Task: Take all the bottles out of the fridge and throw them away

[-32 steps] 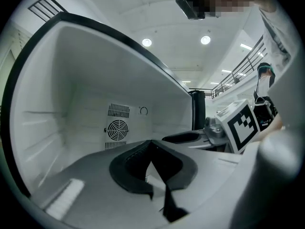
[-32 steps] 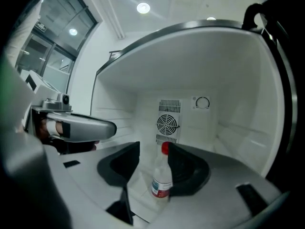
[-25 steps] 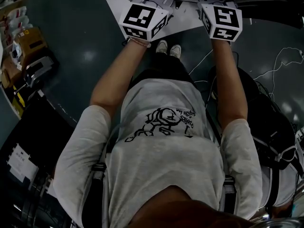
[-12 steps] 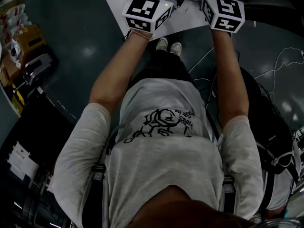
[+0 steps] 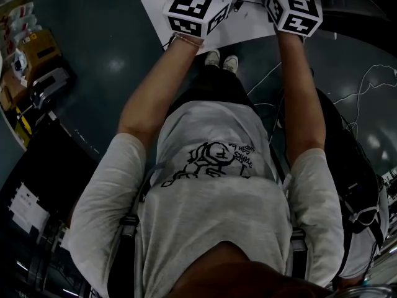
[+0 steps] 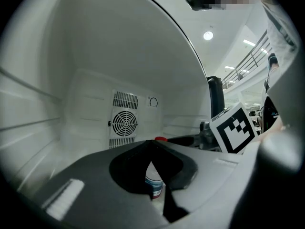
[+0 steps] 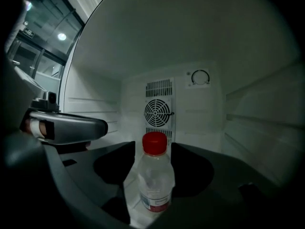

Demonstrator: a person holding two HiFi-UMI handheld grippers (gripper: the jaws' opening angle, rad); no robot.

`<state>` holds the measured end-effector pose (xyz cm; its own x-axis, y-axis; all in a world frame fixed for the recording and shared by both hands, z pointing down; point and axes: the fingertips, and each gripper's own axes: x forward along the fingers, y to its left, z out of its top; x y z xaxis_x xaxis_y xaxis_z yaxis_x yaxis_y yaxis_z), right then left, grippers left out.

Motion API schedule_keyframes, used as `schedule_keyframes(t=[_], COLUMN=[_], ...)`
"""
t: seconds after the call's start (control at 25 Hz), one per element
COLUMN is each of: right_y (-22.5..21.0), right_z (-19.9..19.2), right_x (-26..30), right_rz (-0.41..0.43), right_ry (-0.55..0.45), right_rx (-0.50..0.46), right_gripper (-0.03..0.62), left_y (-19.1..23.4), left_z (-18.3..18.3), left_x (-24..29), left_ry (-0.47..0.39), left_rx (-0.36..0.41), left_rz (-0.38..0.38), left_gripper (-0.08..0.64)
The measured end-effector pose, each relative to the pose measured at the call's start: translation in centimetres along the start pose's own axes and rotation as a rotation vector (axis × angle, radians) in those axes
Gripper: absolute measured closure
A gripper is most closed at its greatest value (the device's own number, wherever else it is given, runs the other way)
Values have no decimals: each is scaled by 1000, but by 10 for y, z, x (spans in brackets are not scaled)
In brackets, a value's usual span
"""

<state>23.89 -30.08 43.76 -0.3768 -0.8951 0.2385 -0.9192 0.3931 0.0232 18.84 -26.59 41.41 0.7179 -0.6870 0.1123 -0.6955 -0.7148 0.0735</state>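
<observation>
Where the right gripper [image 7: 151,151] gapes, a clear plastic bottle [image 7: 155,178] stands.

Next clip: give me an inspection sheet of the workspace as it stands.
Surface: white fridge floor, bare beside the bottle.
Job's things: one red-capped bottle, upright inside the fridge.
Clutter: boxes on the room floor, at the person's left.
Tools: left tool shut, empty; right tool jaws apart around the bottle.
Cables: white cables loose on the room floor.
Surroundings: fan grille behind the bottle.
</observation>
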Motion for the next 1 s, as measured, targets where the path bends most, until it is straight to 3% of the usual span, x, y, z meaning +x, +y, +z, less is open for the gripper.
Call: schedule_keyframes(t=[0.32,1.0], right_y=[3,16], right_z=[5,14], right_x=[-2,-42], right_rz=[-6,20], right_ry=[4,14], right_rx=[-41,-54], right_gripper=[422,434], left_y=[3,-12], left_z=[6,20], left_x=[-5,-30], left_ry=[-4,-13], left_rx=[3,3], left_rz=[1,-2], left_gripper=[551,551])
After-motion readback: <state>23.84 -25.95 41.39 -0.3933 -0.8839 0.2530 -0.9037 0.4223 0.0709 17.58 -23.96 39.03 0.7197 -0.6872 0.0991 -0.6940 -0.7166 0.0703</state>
